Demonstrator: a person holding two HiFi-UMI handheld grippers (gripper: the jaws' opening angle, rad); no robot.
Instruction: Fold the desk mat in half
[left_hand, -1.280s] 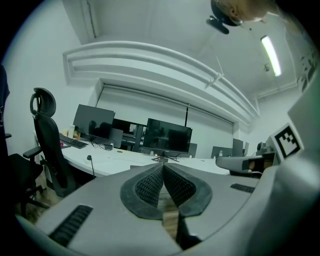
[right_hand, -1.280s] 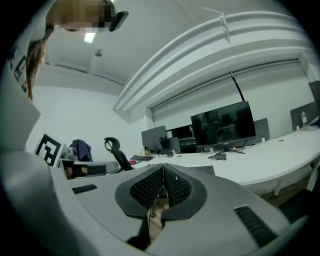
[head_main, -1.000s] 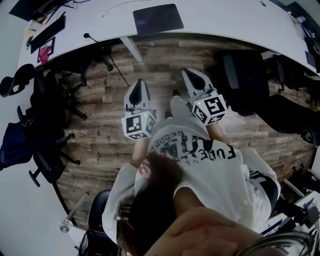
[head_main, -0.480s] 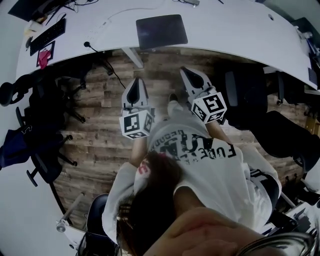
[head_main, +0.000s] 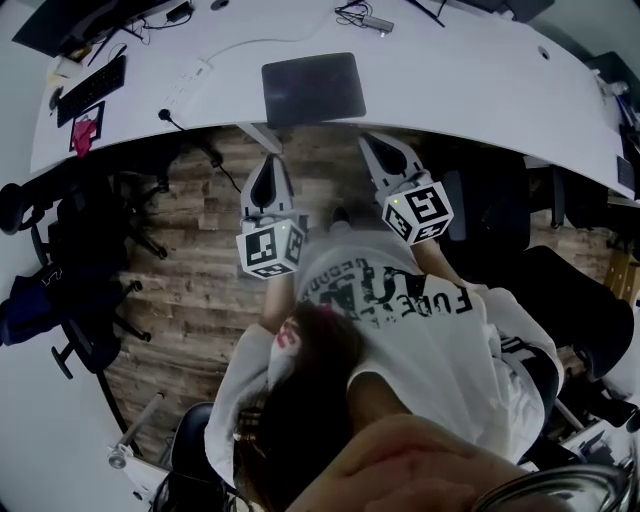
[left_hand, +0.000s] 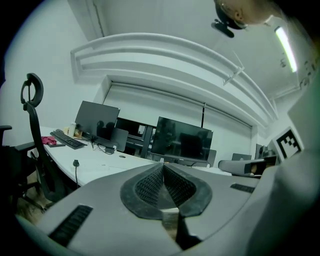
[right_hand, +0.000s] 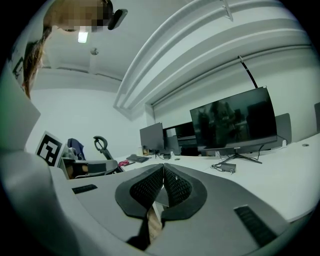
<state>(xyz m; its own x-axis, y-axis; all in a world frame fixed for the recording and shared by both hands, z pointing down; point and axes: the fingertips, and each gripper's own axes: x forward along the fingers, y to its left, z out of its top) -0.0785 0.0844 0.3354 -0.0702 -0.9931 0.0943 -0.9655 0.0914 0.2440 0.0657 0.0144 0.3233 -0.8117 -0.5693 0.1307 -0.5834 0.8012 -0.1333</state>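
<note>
Head view. A curved white desk (head_main: 480, 80) arcs across the upper frame from 9 through 12 to 3 o'clock. The dark grey rectangular desk mat (head_main: 312, 88) lies flat and unfolded on it at 12 o'clock, its near edge close to the desk's front edge.

The left gripper (head_main: 268, 165) and the right gripper (head_main: 372, 143) are held side by side below the mat, over the wooden plank floor (head_main: 190, 290). Both point toward 12 o'clock. The left gripper stands at 6 o'clock of the mat's left part, short of the desk edge. The right gripper stands at 5 o'clock of the mat, its tip near the desk edge. Neither touches the mat.

In each gripper view the two ribbed black pads meet along their upper line. Both grippers are fully closed, with nothing between the jaws.

A black keyboard (head_main: 92, 88) sits on the desk at 10 o'clock, with a pink object (head_main: 85, 128) just beside it. A black office chair (head_main: 90, 230) stands at 9 o'clock. The person's white printed T-shirt (head_main: 420, 330) fills the frame from 4 to 6 o'clock.

In the left gripper view, a dark monitor (left_hand: 181, 142) stands on the desk at 12 o'clock beyond the closed pads. The other gripper's marker cube appears at 3 o'clock.
</note>
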